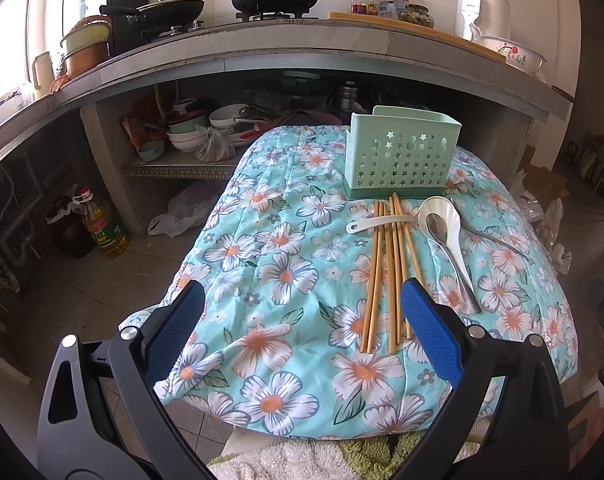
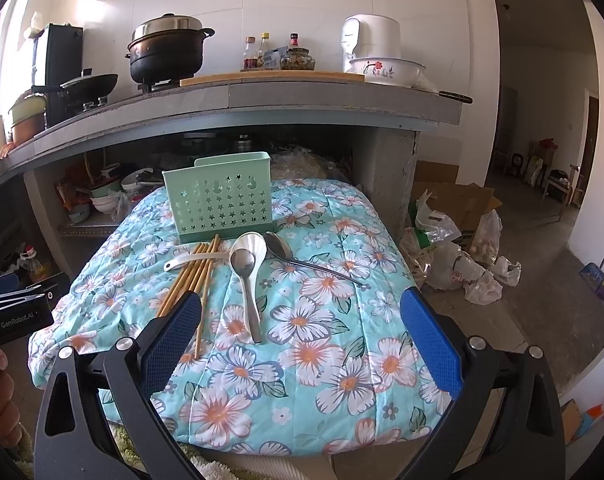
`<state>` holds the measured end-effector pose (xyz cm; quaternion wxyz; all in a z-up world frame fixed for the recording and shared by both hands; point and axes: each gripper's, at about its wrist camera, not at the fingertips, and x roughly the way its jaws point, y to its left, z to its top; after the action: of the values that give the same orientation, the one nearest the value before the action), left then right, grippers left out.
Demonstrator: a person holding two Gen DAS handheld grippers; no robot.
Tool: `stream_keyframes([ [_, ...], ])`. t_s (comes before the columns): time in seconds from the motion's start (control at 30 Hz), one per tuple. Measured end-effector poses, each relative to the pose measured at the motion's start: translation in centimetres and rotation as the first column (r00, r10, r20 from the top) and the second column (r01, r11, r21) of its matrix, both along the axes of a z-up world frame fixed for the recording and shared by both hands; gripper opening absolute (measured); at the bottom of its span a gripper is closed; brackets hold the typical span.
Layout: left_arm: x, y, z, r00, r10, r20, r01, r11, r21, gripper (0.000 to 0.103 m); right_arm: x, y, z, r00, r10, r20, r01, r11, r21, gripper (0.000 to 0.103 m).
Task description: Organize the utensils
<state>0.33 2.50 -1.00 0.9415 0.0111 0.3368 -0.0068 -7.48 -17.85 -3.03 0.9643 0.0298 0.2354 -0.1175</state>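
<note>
Both hand-held grippers, left (image 1: 302, 326) and right (image 2: 302, 334), wide apart, empty; "GenRobot.AI" on left body

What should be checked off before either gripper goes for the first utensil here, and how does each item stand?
1. Left gripper open with nothing between its fingers: ok.
2. Right gripper open and unloaded: ok.
3. Green holder upright on the floral cloth: ok.
4. Holder free inside to receive utensils: cannot tell, its interior is hidden in both views.
5. Chopsticks free to lift: not ok, the white ceramic spoon lies with its handle across them.
6. Metal spoon free of other items: not ok, its bowl rests in the ceramic spoon's bowl; the second metal spoon lies beside them.
</note>
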Motion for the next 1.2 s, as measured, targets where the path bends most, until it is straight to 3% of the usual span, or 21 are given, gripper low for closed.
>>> stream_keyframes([
  [0.33, 0.3, -0.4, -1.3, 0.999, -0.007, -0.04, 0.007, 1.0, 0.008, 0.095, 1.0, -0.2, -1.2, 0.999, 0.009, -0.054, -0.009, 1.0, 0.009, 0.097],
  [0.53, 2.9, -0.5, -3.0, 0.993, -0.026, -0.116, 0.031, 0.998, 0.046, 0.095, 3.8, -0.6, -2.7, 0.994, -0.01, -0.105, 0.008, 1.0, -0.02, 0.097],
  [0.77, 6.2, 0.5, -3.8, 0.987, -0.045, -0.155, 0.047, 0.999, 0.013, 0.095, 7.7, -0.2, -2.9, 0.993, 0.012, -0.117, -0.016, 0.999, -0.036, 0.097],
  [0.97, 9.4, 1.3, -4.4, 0.979, -0.132, -0.158, 0.119, 0.989, -0.087, 0.095, 10.5, -0.9, -3.1, 0.993, 0.058, -0.098, -0.054, 0.997, 0.048, 0.097],
  [1.2, 11.8, 1.8, -5.7, 0.962, -0.241, -0.13, 0.194, 0.935, -0.298, 0.095, 13.3, -1.5, -4.2, 0.988, 0.081, -0.13, -0.067, 0.992, 0.109, 0.097],
])
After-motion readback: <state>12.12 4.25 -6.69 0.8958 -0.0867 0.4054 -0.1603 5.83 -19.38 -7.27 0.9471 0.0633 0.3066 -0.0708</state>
